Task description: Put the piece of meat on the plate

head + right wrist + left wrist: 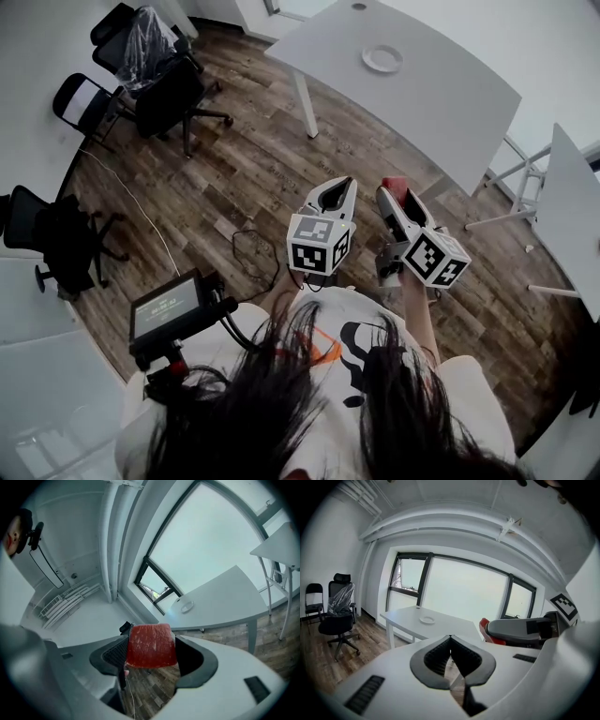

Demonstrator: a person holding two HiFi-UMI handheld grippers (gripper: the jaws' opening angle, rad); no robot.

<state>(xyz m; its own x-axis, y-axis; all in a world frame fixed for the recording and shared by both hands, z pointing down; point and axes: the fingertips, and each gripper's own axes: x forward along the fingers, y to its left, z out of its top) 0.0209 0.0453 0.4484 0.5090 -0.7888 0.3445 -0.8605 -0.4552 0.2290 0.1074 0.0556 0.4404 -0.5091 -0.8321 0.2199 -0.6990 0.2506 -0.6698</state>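
Nearest, right tongs: clamped on the meat, up in the air over the floor, well apart from the table. A flat, roughly square slab, deep red with fine pale flecks, straight along the top, rounded at the corners. Pinched by its two sides between the dark ribbed pads. Lower edge sunk between the jaws in the right gripper view. From the head view, only a small red corner of the meat peeping past the jaw tips, the rest covered by the tongs. Thickness not to be told from any view.

Just beside, left tongs: closed tip to tip on nothing, with only a slit of floor behind the pads in the left gripper view.

Below both, dark wood planks, with a thin cable lying in a loose loop.

Farther on, the white table, its right end cut off by the frame edge in the head view. On it the plate: small, round, white, alone near the far side. In both gripper views little more than a pale ring, rim detail too small to make out.

Off to the left, black chairs, one draped in clear plastic. Beyond all, a wide window, washed out to blank white.
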